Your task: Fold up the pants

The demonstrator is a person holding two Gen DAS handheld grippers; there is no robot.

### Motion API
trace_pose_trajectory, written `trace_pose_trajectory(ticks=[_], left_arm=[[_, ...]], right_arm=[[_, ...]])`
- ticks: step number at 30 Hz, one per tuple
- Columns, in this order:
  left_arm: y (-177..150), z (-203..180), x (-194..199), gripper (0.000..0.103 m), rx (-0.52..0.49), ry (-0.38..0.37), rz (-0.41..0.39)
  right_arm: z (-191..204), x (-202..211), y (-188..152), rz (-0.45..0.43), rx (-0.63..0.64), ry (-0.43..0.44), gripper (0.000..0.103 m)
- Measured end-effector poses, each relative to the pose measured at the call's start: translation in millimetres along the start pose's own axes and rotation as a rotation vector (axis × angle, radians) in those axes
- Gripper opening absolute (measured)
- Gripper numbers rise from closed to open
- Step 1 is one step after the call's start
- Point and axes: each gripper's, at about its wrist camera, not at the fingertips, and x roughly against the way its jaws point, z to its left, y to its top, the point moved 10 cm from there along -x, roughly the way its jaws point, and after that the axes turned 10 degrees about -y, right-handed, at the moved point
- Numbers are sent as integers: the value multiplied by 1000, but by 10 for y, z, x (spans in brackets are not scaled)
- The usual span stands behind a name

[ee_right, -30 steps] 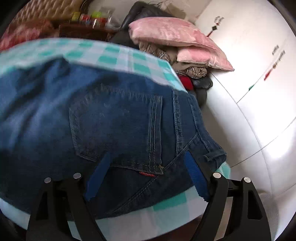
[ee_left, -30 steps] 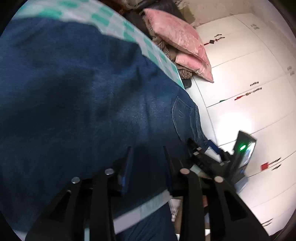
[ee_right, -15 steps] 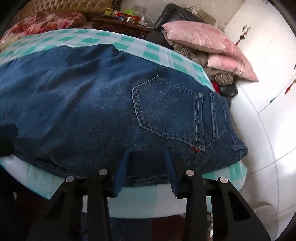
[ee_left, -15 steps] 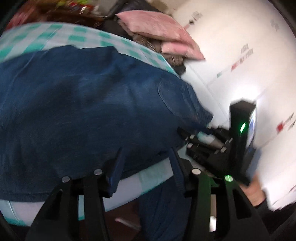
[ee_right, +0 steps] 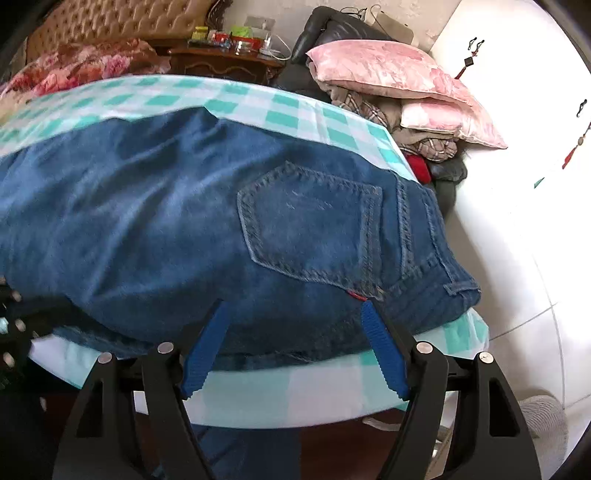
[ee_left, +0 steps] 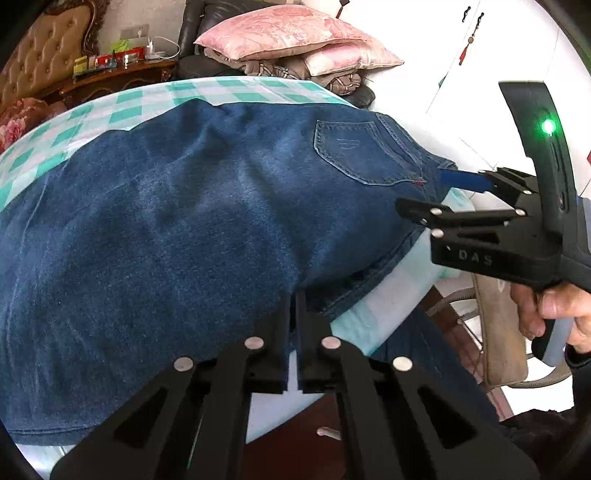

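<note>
- 1 pair of blue denim jeans (ee_right: 184, 221) lying across the green-checked tablecloth (ee_right: 258, 107), back pocket (ee_right: 314, 221) up, waistband end toward the white wardrobe (ee_right: 517, 221).
- Seemingly folded lengthwise already, 1 leg over the other; crosswise folds apparently not yet made, with more denim hanging below the table edge.
- Left gripper (ee_left: 293, 332) at the near edge of the jeans, jaws nearly together with only a slit between; hard to say whether any denim is pinched.
- Right gripper (ee_right: 295, 343) spread wide, blue pads (ee_right: 380, 343) either side of the near hem below the pocket, holding nothing.
- Beyond the table: 2 pink pillows (ee_right: 388, 70) stacked on bedding, a tufted headboard (ee_right: 110, 18) farther back.
</note>
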Motion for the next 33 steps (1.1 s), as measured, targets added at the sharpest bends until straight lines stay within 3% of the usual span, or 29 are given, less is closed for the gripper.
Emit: trace_pose_trajectory(ticks=[3, 5, 8, 10, 13, 15, 16, 18, 19, 24, 26, 29, 31, 32, 33], left_arm=[[12, -72, 139, 1, 11, -54, -21], [-54, -109, 124, 1, 13, -105, 20], [-120, 1, 109, 14, 82, -110, 30], [-37, 7, 275, 15, 152, -213, -55], [82, 236, 476, 24, 291, -291, -172], [85, 544, 522, 24, 414, -274, -207], [25, 763, 513, 24, 486, -229, -204], [-85, 1050, 560, 18, 556, -175, -214], [-129, 1153, 633, 18, 594, -189, -237], [-158, 1547, 1008, 18, 630, -41, -317], [-83, 1531, 1020, 18, 618, -33, -312], [87, 1402, 902, 19, 609, -101, -289], [215, 1333, 777, 30, 585, -101, -259], [275, 1269, 690, 40, 573, -131, -244], [328, 1214, 610, 43, 565, -162, -234]], right_arm=[[66, 76, 123, -29, -6, 16, 71], [137, 72, 169, -32, -9, 32, 71], [308, -144, 63, 13, 72, 0, 62], [317, -178, 17, 2, 70, -2, 62], [293, -185, -12, -3, 90, -24, 62], [277, -190, -24, 6, 96, -26, 62], [274, -191, -27, 11, 102, -28, 62], [259, -183, -19, 21, 117, -37, 62], [237, -168, -5, 21, 125, -52, 62], [118, -59, 176, -14, 33, -17, 79], [90, -117, 242, 15, -31, 21, 79], [73, -262, 314, 62, -84, 33, 80], [53, -375, 302, 106, -109, 4, 88], [28, -433, 284, 126, -124, -13, 88], [4, -488, 260, 134, -125, -42, 88]])
